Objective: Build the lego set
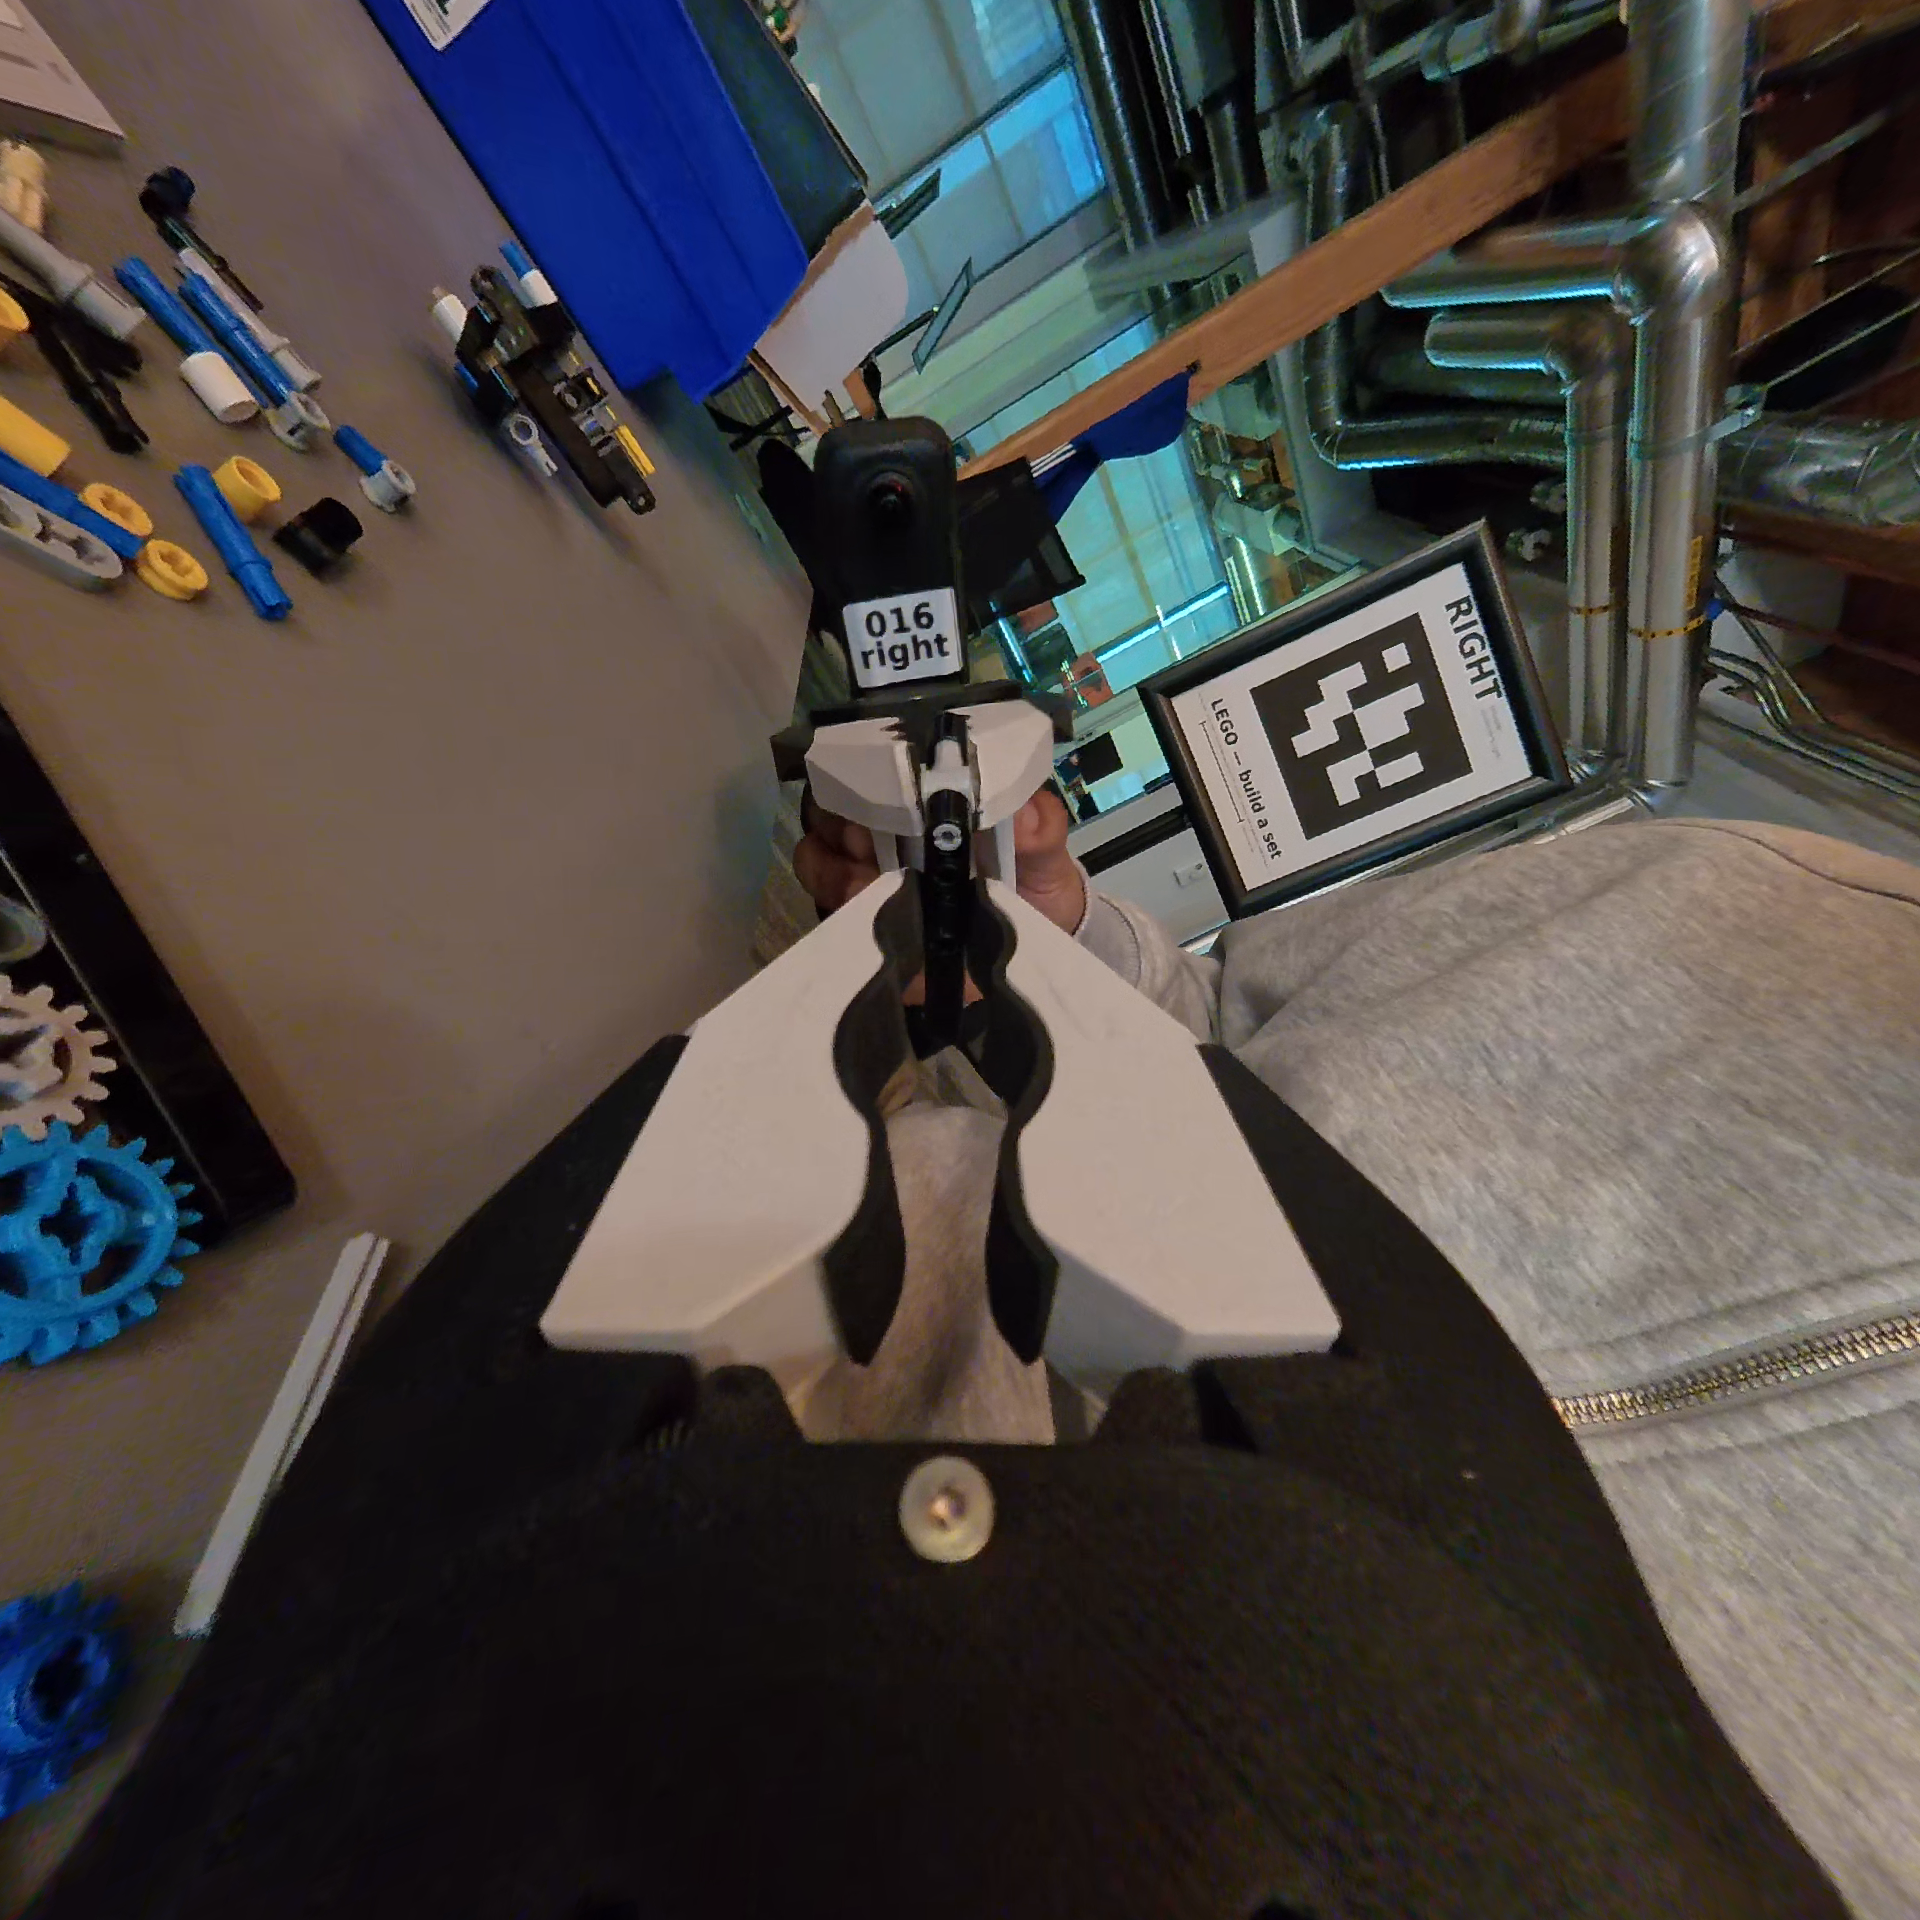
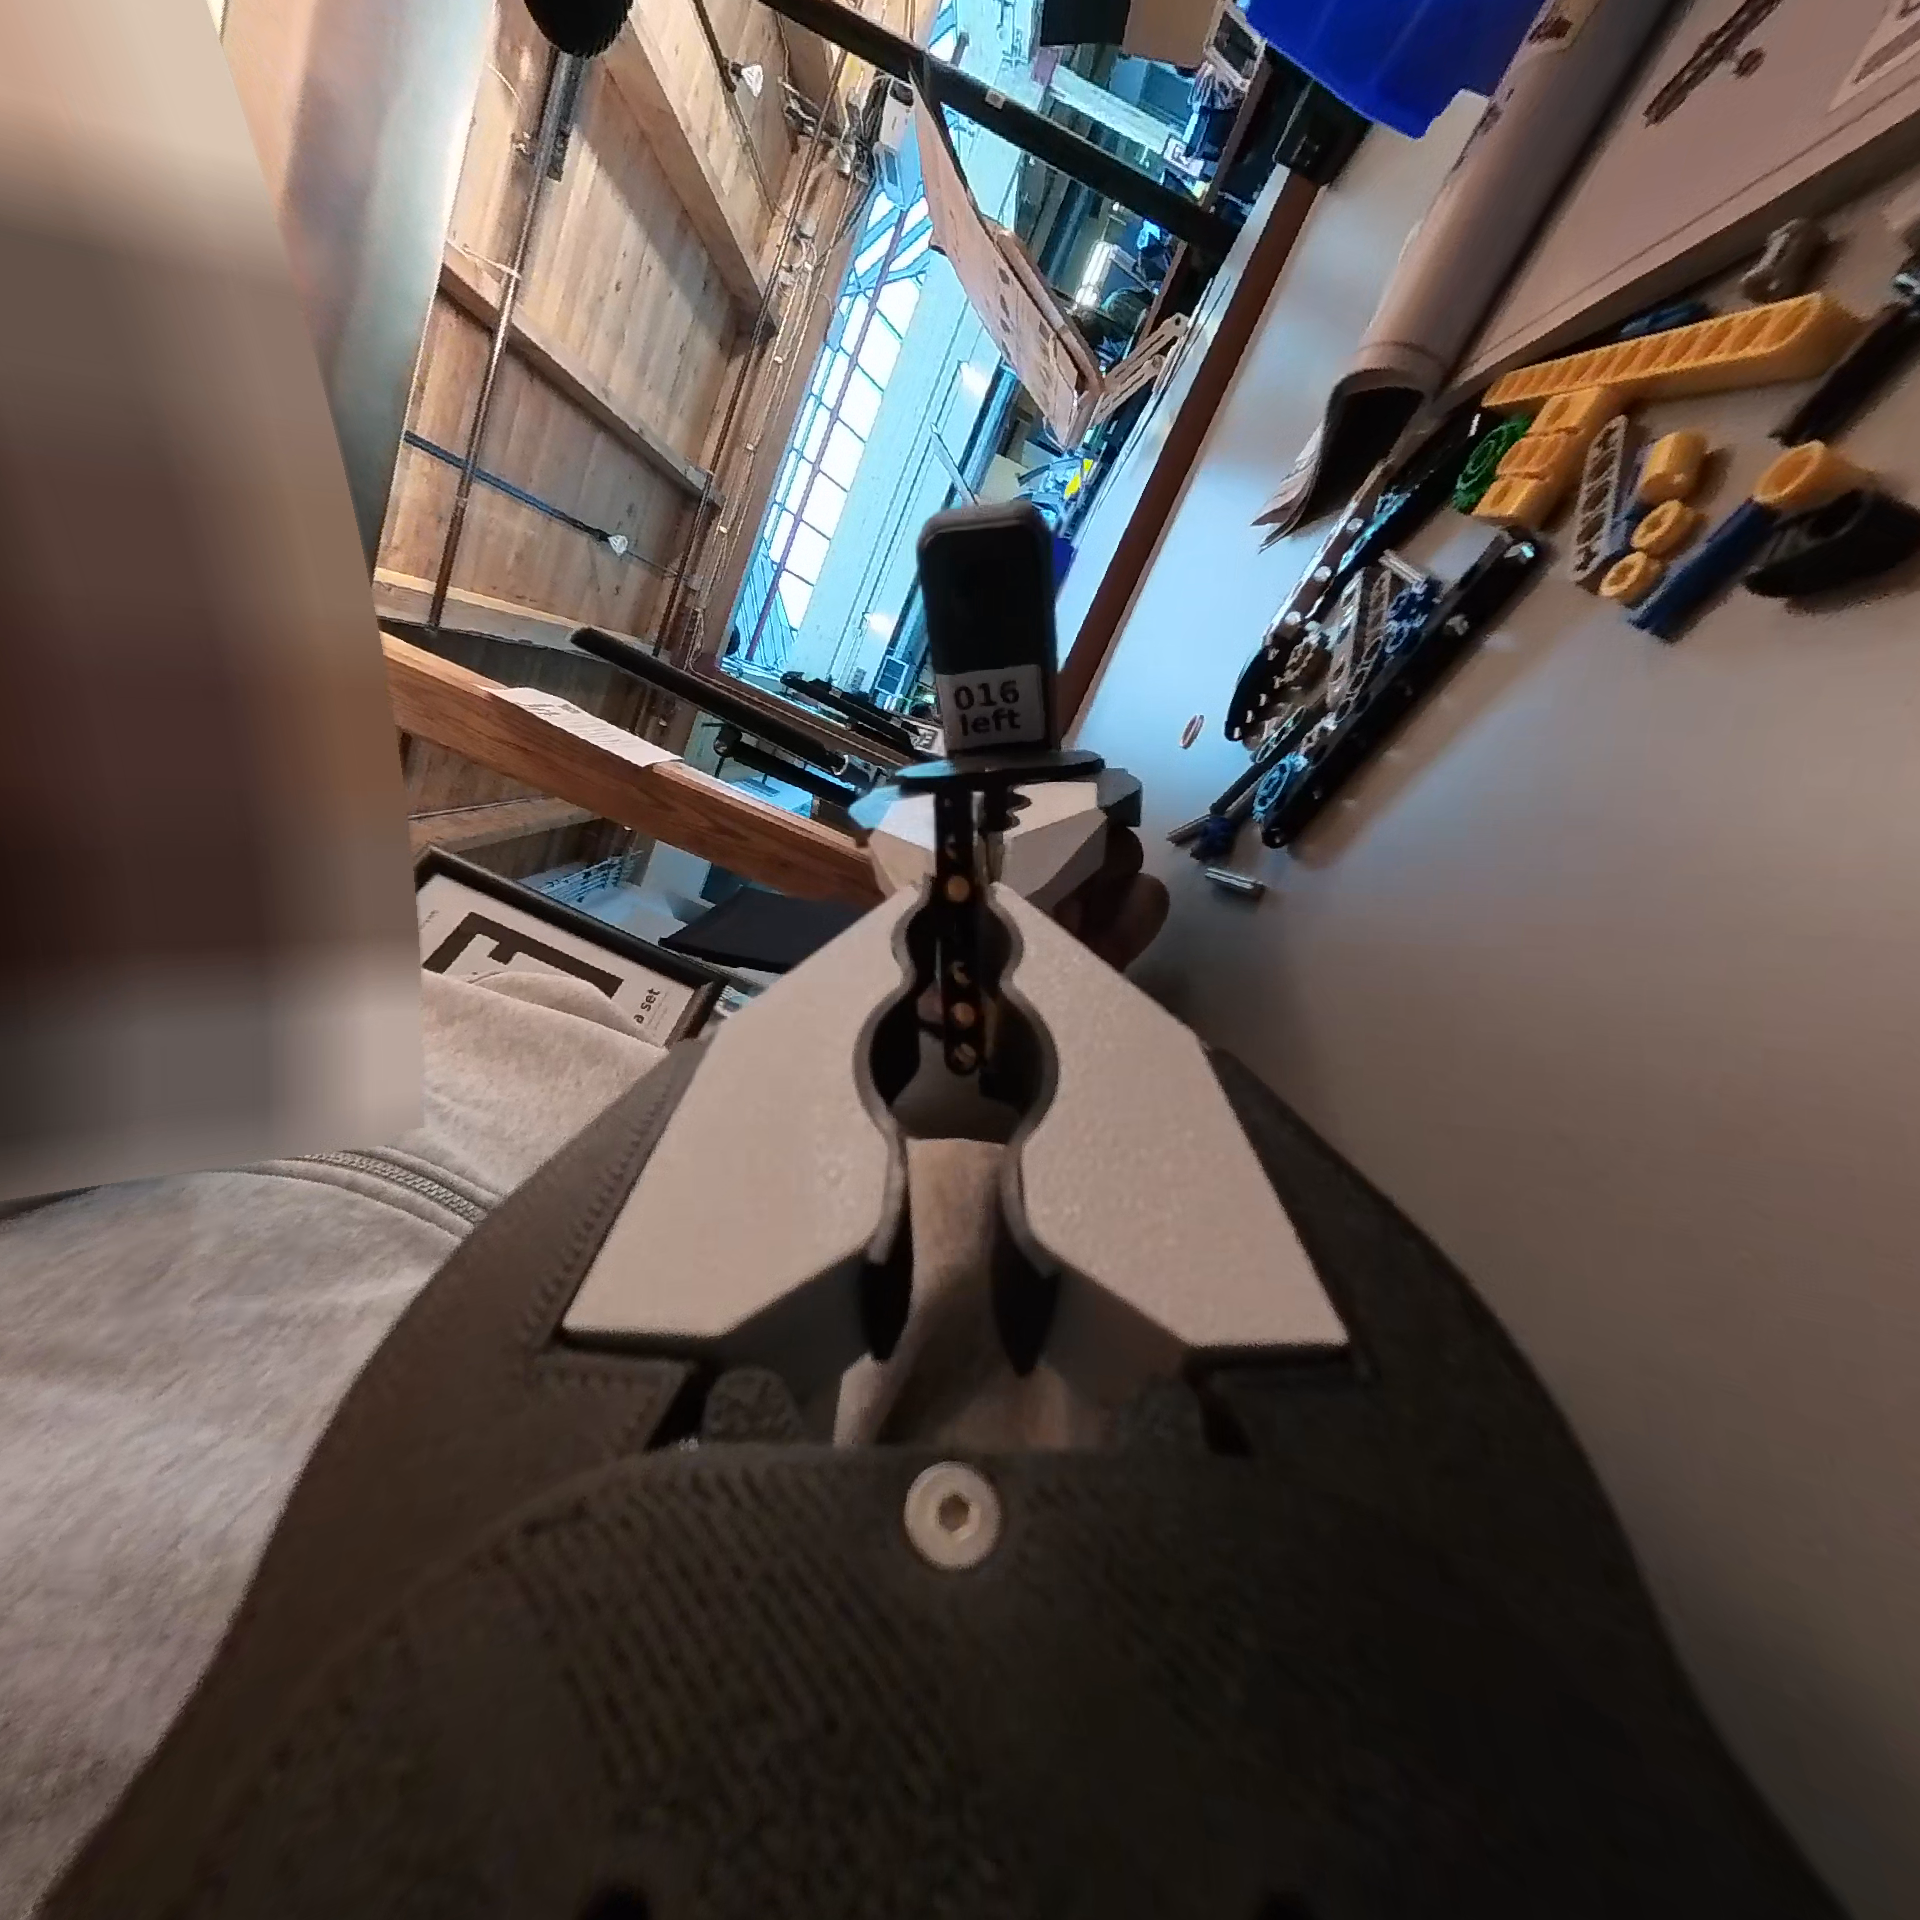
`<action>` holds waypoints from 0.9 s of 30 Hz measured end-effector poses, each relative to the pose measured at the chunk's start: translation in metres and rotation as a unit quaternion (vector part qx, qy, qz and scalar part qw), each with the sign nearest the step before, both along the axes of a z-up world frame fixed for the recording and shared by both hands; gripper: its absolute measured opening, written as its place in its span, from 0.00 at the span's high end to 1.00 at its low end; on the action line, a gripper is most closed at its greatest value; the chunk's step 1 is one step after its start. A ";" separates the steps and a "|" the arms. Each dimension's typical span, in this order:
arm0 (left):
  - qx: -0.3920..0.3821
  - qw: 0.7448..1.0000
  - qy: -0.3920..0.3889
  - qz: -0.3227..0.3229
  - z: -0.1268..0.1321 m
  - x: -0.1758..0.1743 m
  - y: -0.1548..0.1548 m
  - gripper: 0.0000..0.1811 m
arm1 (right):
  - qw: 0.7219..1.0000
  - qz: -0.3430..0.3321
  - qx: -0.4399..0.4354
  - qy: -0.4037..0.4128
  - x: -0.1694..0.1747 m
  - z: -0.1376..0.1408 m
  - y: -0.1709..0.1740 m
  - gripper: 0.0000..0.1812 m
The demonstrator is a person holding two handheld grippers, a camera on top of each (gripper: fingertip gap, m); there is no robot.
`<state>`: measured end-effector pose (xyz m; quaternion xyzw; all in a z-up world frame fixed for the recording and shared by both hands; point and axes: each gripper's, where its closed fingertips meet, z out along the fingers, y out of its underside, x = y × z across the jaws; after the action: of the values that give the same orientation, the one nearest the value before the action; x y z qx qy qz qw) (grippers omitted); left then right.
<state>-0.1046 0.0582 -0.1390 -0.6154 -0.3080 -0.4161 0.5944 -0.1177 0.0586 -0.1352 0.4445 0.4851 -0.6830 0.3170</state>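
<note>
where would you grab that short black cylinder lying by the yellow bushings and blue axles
Grip the short black cylinder across its round side wall, coming down from above the grey table. It lies on its side with its open end up-left, clear of the blue axle and yellow bushing, so the fingers fit on both sides.

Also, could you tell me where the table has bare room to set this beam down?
In the left wrist view the grey table is bare between the yellow bushings and the blue gear. In the right wrist view it is bare lower in the picture than the black assembly; around the yellow beam it is crowded.
</note>
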 end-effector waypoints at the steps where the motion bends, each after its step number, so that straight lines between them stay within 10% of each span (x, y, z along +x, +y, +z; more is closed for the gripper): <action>1: -0.001 1.000 0.000 0.004 0.000 -0.001 0.000 0.97 | 1.000 -0.005 0.008 0.004 -0.002 0.000 0.000 0.98; 27: -0.051 0.998 0.027 0.037 -0.013 -0.010 -0.002 0.96 | 0.968 -0.024 0.236 0.084 -0.011 -0.016 -0.007 0.93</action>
<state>-0.1149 0.0565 -0.1523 -0.6439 -0.3351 -0.3608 0.5856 -0.1285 0.0516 -0.1512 0.4592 0.6467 -0.5917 0.1443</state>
